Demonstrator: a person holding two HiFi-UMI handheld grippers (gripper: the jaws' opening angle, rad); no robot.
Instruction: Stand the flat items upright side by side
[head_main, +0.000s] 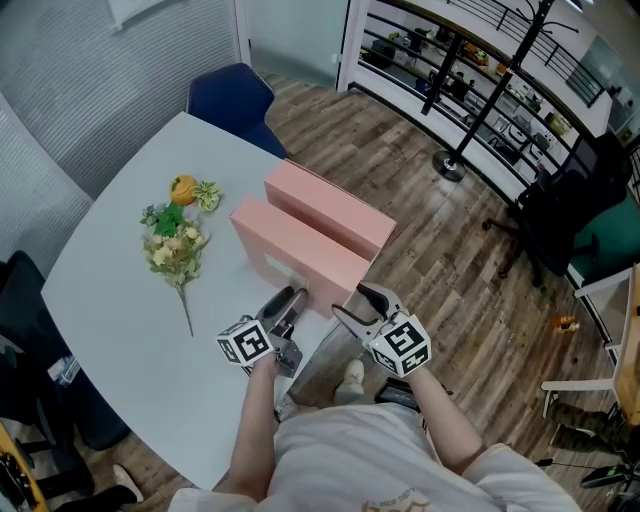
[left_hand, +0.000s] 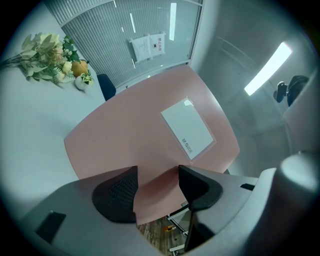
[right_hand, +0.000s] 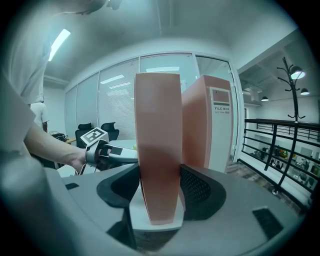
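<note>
The left claw (left_hand: 157, 177) has its jaws set fairly wide and pressed onto a lower corner of the near pink cardboard file box (head_main: 295, 250). The pink edge fills the gap from one dark pad to the other. The right claw (right_hand: 159, 172) is spread about as wide and clamps the same box by its narrow end, with the board standing upright between its ribbed pads. Both claws meet the box at the end nearest the person, close to the bench's edge, the left claw at the broad face's side and the right claw at the end face.

Just beyond the left claw, on that broad face, sits a white rectangular label (left_hand: 187, 127). Just past the right claw and to its right stands the far pink cardboard file box (head_main: 330, 205). It is also upright and parallel to the near one, with a slim gap between the two. Its narrow end carries a white label reading "FILE BOX" (right_hand: 220, 107). Both boxes rest on the pale grey rounded bench (head_main: 120, 300).

Well off to the left of the left claw, a bunch of artificial flowers with an orange bloom (head_main: 175, 240) lies flat on the bench. Beyond the boxes, at the bench's far corner, is a dark blue chair (head_main: 230, 100). To the right of the right claw is the wood-plank floor (head_main: 430, 250), and farther off a black coat stand (head_main: 490, 90).
</note>
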